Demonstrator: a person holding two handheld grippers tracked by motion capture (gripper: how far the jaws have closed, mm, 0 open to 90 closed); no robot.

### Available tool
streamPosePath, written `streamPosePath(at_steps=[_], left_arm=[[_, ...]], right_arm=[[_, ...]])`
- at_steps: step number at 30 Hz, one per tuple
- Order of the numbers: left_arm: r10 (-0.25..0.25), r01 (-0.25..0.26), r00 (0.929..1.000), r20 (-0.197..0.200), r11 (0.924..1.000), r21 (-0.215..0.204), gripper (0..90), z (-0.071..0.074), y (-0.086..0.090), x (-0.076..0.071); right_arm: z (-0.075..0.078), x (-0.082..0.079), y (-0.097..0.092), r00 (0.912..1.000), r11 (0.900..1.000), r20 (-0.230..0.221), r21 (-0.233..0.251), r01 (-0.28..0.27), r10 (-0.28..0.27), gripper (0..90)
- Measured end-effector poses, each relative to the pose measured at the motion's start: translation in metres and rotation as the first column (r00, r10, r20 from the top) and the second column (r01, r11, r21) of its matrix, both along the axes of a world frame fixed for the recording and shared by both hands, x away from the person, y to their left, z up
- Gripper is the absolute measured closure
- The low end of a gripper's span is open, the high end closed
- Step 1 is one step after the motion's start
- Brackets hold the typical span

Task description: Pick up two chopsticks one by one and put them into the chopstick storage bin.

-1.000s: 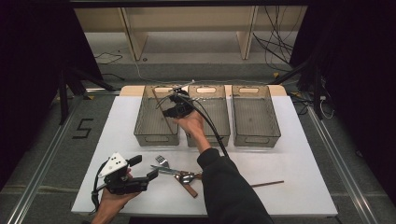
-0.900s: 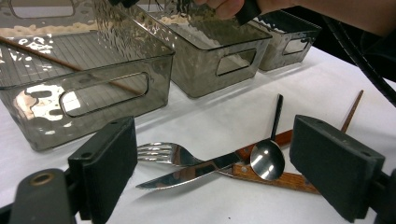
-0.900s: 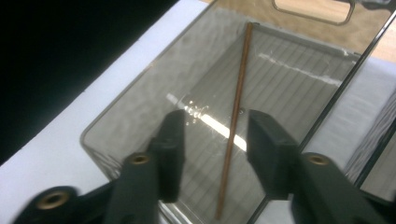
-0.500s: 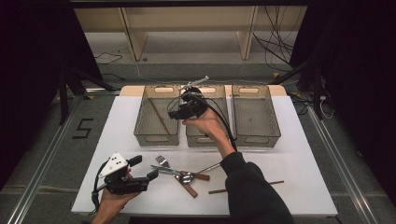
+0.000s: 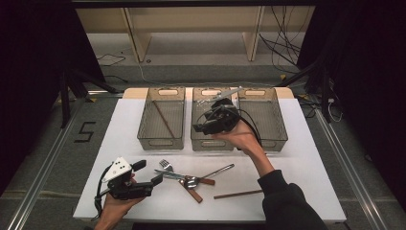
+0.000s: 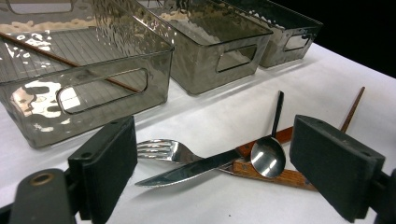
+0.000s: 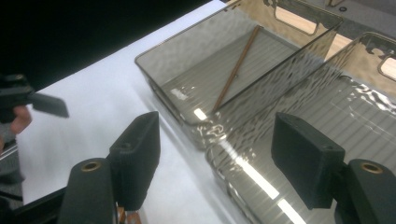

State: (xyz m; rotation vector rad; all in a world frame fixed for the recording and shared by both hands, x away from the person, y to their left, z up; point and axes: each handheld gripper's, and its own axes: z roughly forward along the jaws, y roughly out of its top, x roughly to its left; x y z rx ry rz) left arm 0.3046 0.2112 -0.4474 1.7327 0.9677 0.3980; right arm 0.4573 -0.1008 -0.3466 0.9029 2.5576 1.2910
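Observation:
My right gripper hangs over the middle bin. Its jaws have just been opening and stand open with nothing between them, as the right gripper view shows. A brown chopstick lies in the left bin. Low at the table's front left, my left gripper is open and points at a pile of cutlery. The pile holds a fork, a knife and a spoon. A second chopstick lies to its right.
Three smoky clear bins stand side by side at the back of the white table; the right bin is beside my right hand. Wooden-handled pieces lie under the spoon. Dark floor and rails surround the table.
My right gripper has moved from above the left bin to the right and nearer, over the middle bin, and its jaws have spread. The left gripper has stayed put.

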Motion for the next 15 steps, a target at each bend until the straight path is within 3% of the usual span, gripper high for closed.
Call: streamPosePath(at_steps=[15], left_arm=[[0.000, 0.000, 1.0000, -0.003, 1.0000, 0.004, 14.6, 0.000, 0.000, 0.000]], right_arm=[[-0.002, -0.034, -0.038, 0.9998, 0.9998, 0.014, -0.011, -0.015, 0.015, 30.3]])
